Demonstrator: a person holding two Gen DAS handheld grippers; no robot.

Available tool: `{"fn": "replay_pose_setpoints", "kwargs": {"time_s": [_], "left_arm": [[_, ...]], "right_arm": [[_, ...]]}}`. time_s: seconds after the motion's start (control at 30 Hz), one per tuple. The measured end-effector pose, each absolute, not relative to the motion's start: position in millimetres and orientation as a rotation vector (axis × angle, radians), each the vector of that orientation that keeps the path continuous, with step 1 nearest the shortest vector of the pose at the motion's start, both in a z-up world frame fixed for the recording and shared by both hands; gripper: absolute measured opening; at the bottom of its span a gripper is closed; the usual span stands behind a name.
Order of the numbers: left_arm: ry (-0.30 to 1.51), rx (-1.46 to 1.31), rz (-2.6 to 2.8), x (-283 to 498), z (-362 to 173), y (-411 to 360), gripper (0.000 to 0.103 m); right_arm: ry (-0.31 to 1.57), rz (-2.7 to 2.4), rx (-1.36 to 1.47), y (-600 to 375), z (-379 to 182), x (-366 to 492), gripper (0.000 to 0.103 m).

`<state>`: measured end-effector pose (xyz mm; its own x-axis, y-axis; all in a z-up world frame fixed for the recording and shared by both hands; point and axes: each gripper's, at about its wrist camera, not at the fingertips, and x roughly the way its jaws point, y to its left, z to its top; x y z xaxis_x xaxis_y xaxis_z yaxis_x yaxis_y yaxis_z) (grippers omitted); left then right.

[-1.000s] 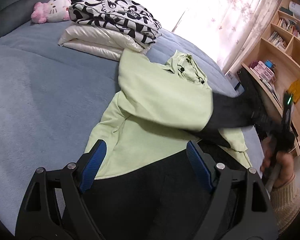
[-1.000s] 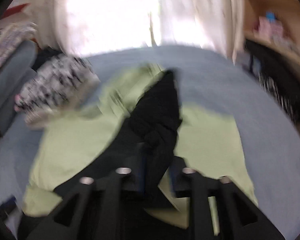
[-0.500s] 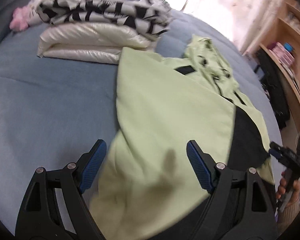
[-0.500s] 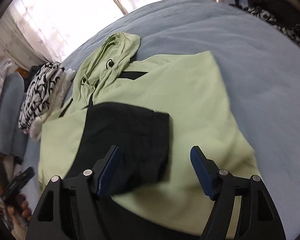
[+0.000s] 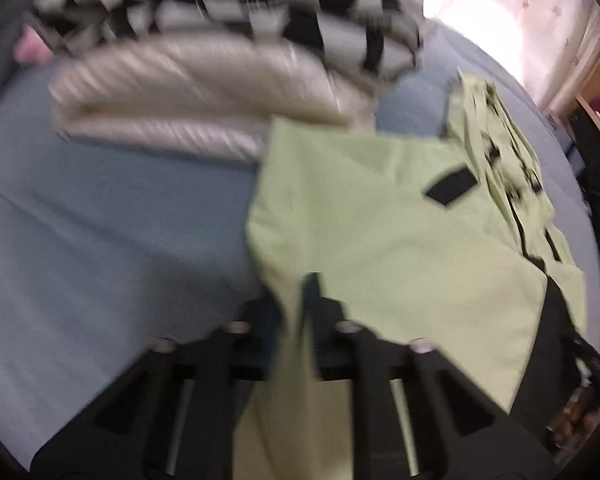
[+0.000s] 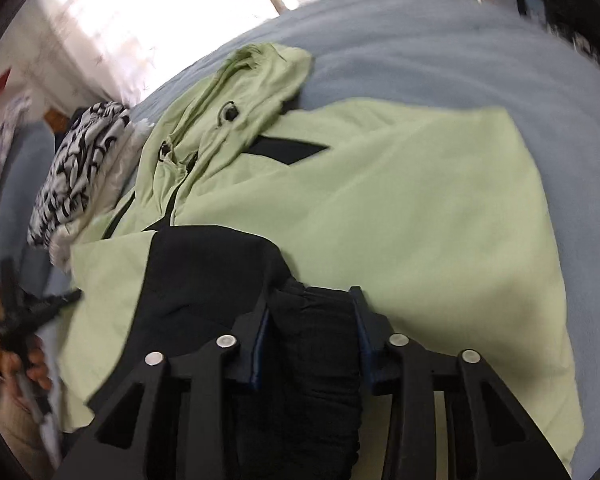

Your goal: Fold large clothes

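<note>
The pale green hooded jacket with black panels (image 6: pixel 400 208) lies spread on the blue-grey bed cover (image 6: pixel 480 52), hood (image 6: pixel 256 80) toward the bright curtained window (image 6: pixel 140 12), front side up with its dark zip line running down the middle. A black sleeve (image 6: pixel 204 276) is folded across the jacket's lower front.

My left fingers (image 5: pixel 300 300) have just snapped together and are pinched tight on the jacket's near left edge; a fold of green cloth sits between them and drapes over the frame. This view is blurred.

My right fingers (image 6: pixel 310 312) have just been narrowing and now stand partly open with the bunched black cuff of the sleeve (image 6: pixel 312 344) filling the gap between them, both blue pads pressed against it.

Beyond the jacket's left shoulder sits a stack of folded clothes: a cream quilted piece (image 5: pixel 204 92) underneath, a black-and-white patterned one (image 5: pixel 240 12) on top. A bit of pink (image 5: pixel 28 48) shows behind the stack, too blurred to make out.

In the right view, my left hand (image 6: pixel 24 364) appears at the far left edge, gripping its handle.
</note>
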<state>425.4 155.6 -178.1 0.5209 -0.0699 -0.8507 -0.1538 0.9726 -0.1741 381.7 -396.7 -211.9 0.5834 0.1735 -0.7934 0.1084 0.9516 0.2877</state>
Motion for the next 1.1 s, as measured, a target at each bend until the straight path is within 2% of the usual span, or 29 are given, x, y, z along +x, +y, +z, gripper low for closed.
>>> {"fn": "replay_pose_setpoints", "kwargs": {"time_s": [0.13,0.23,0.3,0.43,0.67,0.83,1.1], "left_arm": [[0.835,-0.225,0.096,407.0,-164.8,161.2,0.002],[0.829,-0.11,0.144,413.2,-179.9,153.4,0.001],[0.834,-0.069,0.172,415.7,-189.1,153.9,0.001],[0.85,-0.088,0.183,414.5,-186.3,160.6,0.001],[0.824,-0.125,0.109,368.6,-139.8,175.4,0.002],[0.838,-0.156,-0.049,341.4,-124.3,133.1,0.002],[0.959,-0.113,-0.128,322.4,-179.8,46.7,0.002]], "right_arm": [[0.792,0.025,0.25,-371.4,-193.7,382.5,0.032],[0.857,-0.045,0.174,-359.7,-209.1,399.9,0.033],[0.933,-0.056,0.181,-360.4,-219.7,408.2,0.04],[0.93,-0.09,0.248,-377.1,-208.0,399.3,0.052],[0.835,-0.051,0.282,-389.2,-169.2,348.2,0.052],[0.868,0.079,0.279,-335.3,-164.9,336.6,0.052],[0.968,0.194,0.164,-250.8,-197.0,334.6,0.052]]}}
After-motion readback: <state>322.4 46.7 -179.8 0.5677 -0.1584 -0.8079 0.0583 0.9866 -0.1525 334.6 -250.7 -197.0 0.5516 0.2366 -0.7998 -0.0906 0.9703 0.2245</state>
